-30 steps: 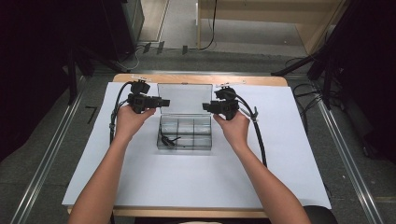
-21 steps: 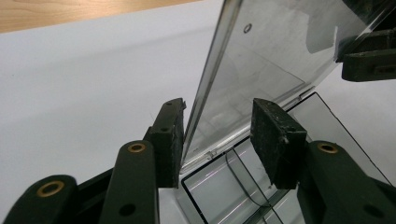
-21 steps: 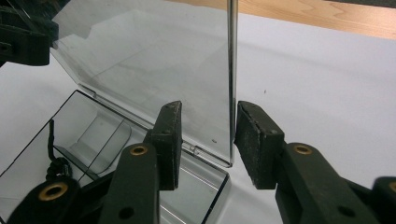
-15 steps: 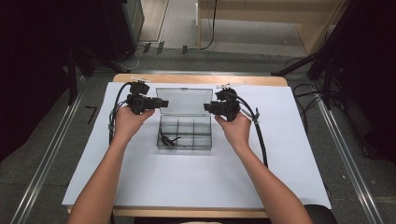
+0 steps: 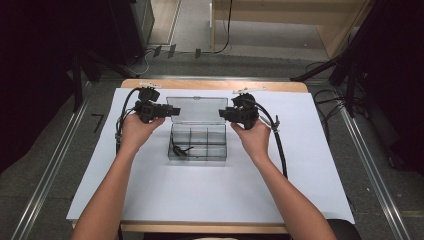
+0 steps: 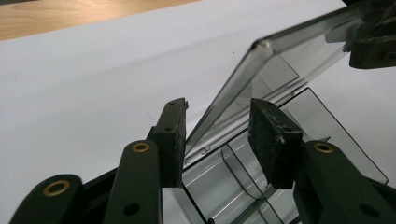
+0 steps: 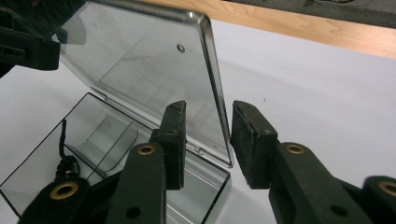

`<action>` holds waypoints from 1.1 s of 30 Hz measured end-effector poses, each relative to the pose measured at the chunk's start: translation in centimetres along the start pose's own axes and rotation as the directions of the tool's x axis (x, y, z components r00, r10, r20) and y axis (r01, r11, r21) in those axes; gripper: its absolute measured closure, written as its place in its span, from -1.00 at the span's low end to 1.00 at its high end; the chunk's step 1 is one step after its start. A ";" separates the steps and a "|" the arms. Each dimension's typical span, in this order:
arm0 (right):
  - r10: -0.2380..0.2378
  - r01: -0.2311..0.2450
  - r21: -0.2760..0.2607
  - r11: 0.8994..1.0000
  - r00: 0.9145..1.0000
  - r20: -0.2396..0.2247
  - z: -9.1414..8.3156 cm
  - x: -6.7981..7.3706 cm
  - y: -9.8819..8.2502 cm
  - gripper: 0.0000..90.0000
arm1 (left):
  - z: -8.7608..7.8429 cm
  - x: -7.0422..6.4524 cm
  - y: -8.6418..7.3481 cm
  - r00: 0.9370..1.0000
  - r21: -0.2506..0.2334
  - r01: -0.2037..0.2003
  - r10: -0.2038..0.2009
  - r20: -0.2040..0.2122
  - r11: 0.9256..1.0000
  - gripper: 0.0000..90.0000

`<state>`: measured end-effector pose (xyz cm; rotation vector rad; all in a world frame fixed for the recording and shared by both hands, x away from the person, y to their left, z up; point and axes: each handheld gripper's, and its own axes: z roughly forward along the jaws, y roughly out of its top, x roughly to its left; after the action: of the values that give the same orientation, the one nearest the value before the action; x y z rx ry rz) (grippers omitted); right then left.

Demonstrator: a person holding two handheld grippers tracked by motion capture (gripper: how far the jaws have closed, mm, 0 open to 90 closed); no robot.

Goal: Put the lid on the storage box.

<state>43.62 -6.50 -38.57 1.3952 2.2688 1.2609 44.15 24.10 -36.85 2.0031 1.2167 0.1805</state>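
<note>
1. My left claw [image 6: 217, 140] stands partly open, its jaws either side of the raised lid's [image 5: 196, 109] left edge, not clamped on it.
2. My right claw [image 7: 203, 142] is likewise partly open, straddling the lid's right edge.
3. The lid tilts back from the clear plastic box [image 5: 197, 145], which sits mid-bench on white paper [image 5: 300, 175].
4. A small black item [image 5: 179, 149] lies in the box's front-left compartment.
5. The wooden bench [image 5: 210, 84] shows along the far edge.
</note>
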 end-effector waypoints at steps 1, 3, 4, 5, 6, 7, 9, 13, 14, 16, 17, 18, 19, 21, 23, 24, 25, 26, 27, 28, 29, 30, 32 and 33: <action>-0.005 0.005 0.002 1.000 1.000 0.000 -0.1 0.0 0.0 0.50 | -0.1 0.0 0.0 1.000 -0.001 -0.003 0.003 0.001 1.000 0.28; -0.010 0.010 -0.001 1.000 1.000 -0.004 -0.3 0.1 0.1 0.50 | -0.3 -0.2 0.0 1.000 -0.005 -0.005 0.005 -0.002 1.000 0.27; -0.015 0.015 -0.003 1.000 1.000 -0.006 -0.4 0.1 0.2 0.50 | -0.4 -0.2 0.0 1.000 -0.007 -0.006 0.006 0.002 1.000 0.27; -0.017 0.017 -0.001 1.000 1.000 -0.006 -0.5 0.2 0.2 0.50 | -0.5 -0.3 0.1 1.000 -0.008 -0.006 0.006 0.002 1.000 0.26; -0.017 0.017 0.002 1.000 1.000 -0.009 -0.6 0.2 0.3 0.49 | -0.7 -0.4 0.1 1.000 -0.010 -0.007 0.007 0.002 1.000 0.25; -0.024 0.024 0.001 1.000 1.000 -0.011 -0.7 0.2 0.3 0.49 | -0.8 -0.5 0.1 1.000 -0.011 -0.010 0.010 0.000 1.000 0.25; -0.031 0.031 0.002 1.000 0.999 -0.014 -0.9 0.3 0.3 0.49 | -1.2 -0.7 0.1 1.000 -0.017 -0.013 0.013 0.001 1.000 0.24; -0.053 0.053 0.006 0.999 0.998 -0.015 -1.3 0.6 0.3 0.46 | -1.9 -1.1 0.2 1.000 -0.028 -0.023 0.023 0.002 0.999 0.23; -0.055 0.055 0.004 0.998 0.998 -0.018 -1.5 0.6 0.3 0.45 | -2.0 -1.1 0.2 1.000 -0.027 -0.024 0.024 0.003 0.999 0.23; -0.058 0.058 -0.002 0.998 0.998 -0.025 -1.7 0.7 0.4 0.44 | -2.3 -1.3 0.3 1.000 -0.033 -0.024 0.024 0.001 0.999 0.23; -0.057 0.057 -0.004 0.998 0.998 -0.025 -1.9 0.8 0.4 0.43 | -2.3 -1.3 0.3 1.000 -0.033 -0.024 0.024 0.001 0.999 0.23; -0.062 0.062 -0.005 0.998 0.998 -0.027 -2.0 0.8 0.4 0.42 | -2.5 -1.5 0.3 1.000 -0.029 -0.028 0.028 -0.002 0.999 0.22; -0.067 0.067 -0.007 0.998 0.997 -0.029 -2.1 0.9 0.5 0.41 | -2.5 -1.6 0.3 0.999 -0.025 -0.032 0.032 -0.002 0.999 0.22; -0.075 0.075 -0.001 0.997 0.997 -0.031 -2.3 1.0 0.5 0.40 | -2.7 -1.7 0.3 0.999 -0.025 -0.037 0.037 -0.003 0.999 0.20; -0.082 0.082 0.003 0.997 0.996 -0.037 -2.5 1.1 0.5 0.39 | -2.9 -1.9 0.2 0.999 -0.025 -0.035 0.035 0.000 0.999 0.20; -0.083 0.083 0.003 0.997 0.996 -0.041 -2.7 1.1 0.5 0.39 | -2.9 -1.9 0.2 0.999 -0.025 -0.039 0.039 -0.002 0.999 0.19; -0.087 0.088 0.005 0.996 0.995 -0.046 -2.8 1.1 0.5 0.39 | -3.0 -1.9 0.1 0.999 -0.024 -0.040 0.040 -0.003 0.999 0.19; -0.086 0.087 0.005 0.996 0.995 -0.054 -3.0 1.1 0.4 0.39 | -3.1 -2.0 0.1 0.999 -0.021 -0.043 0.043 -0.001 0.999 0.19; -0.085 0.085 -0.001 0.996 0.995 -0.058 -3.1 1.0 0.3 0.39 | -3.1 -2.0 0.1 0.999 -0.018 -0.045 0.045 0.000 0.999 0.19; -0.087 0.087 0.000 0.996 0.994 -0.063 -3.1 1.0 0.2 0.39 | -3.2 -2.0 0.0 0.999 -0.018 -0.043 0.043 0.003 0.999 0.19; -0.098 0.099 0.012 0.995 0.994 -0.057 -3.0 1.1 0.3 0.39 | -3.2 -2.0 0.0 0.999 -0.021 -0.040 0.040 0.006 0.999 0.18; -0.104 0.105 0.015 0.994 0.993 -0.050 -3.0 1.1 0.2 0.39 | -3.2 -2.0 -0.1 0.999 -0.020 -0.042 0.042 0.004 0.999 0.18; -0.100 0.101 0.015 0.995 0.994 -0.054 -3.0 1.1 0.2 0.39 | -3.1 -2.0 -0.2 0.999 -0.014 -0.043 0.043 0.001 0.999 0.16; -0.101 0.103 0.018 0.995 0.993 -0.058 -2.9 1.1 0.2 0.39 | -3.1 -2.0 -0.2 0.999 -0.012 -0.041 0.041 0.002 0.999 0.16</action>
<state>41.56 -7.24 -36.35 1.2478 2.3643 1.2635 41.43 24.23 -34.35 2.0179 1.1708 0.2050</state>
